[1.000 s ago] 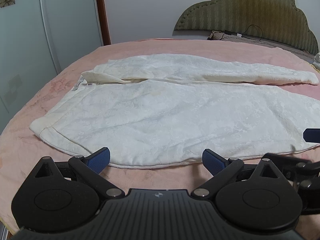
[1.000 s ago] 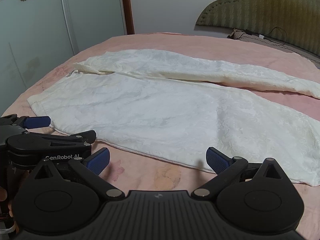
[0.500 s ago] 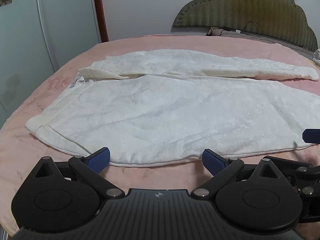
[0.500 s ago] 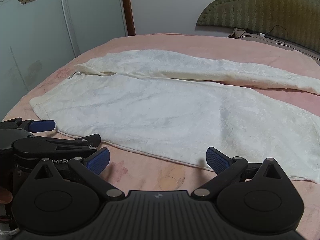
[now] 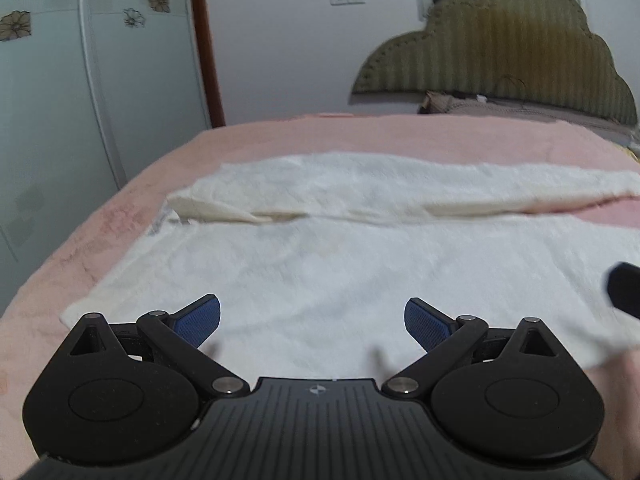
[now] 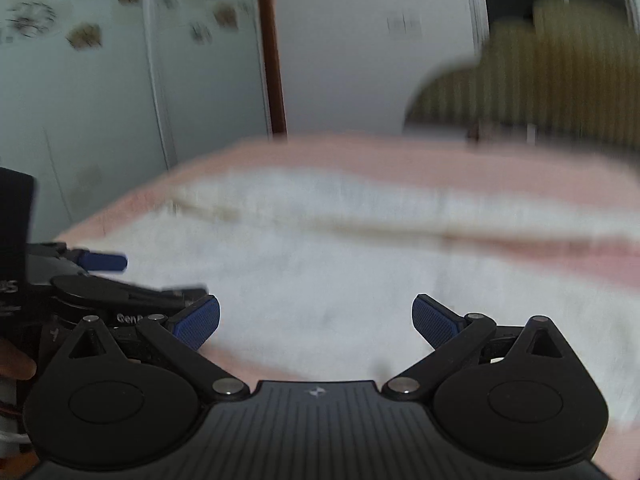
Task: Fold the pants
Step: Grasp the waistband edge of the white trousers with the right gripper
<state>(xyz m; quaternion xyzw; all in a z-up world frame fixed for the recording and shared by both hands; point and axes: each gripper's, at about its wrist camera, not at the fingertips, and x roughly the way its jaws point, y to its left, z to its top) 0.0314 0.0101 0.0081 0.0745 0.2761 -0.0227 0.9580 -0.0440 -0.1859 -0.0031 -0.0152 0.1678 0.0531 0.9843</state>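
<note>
White pants (image 5: 328, 264) lie spread flat on a pink bed (image 5: 360, 136), waist to the left, the far leg (image 5: 400, 188) angled off to the right. My left gripper (image 5: 313, 322) is open, low over the near edge of the near leg, nothing between its blue pads. My right gripper (image 6: 316, 322) is open too, just over the near hem edge of the pants (image 6: 328, 276); this view is motion-blurred. The left gripper (image 6: 104, 261) shows at the left of the right wrist view, and a dark part of the right gripper (image 5: 624, 290) at the left view's right edge.
An olive padded headboard (image 5: 500, 56) stands at the back right, with pillows and a cable below it. Frosted glass wardrobe doors (image 5: 60, 100) with flower decals and a brown post (image 5: 206, 48) stand left of the bed. A person's fingertip (image 6: 14, 364) shows at the left edge.
Both grippers have moved forward and lower, from the bare bed edge onto the near edge of the pants. Both stay open. The pants have not moved.
</note>
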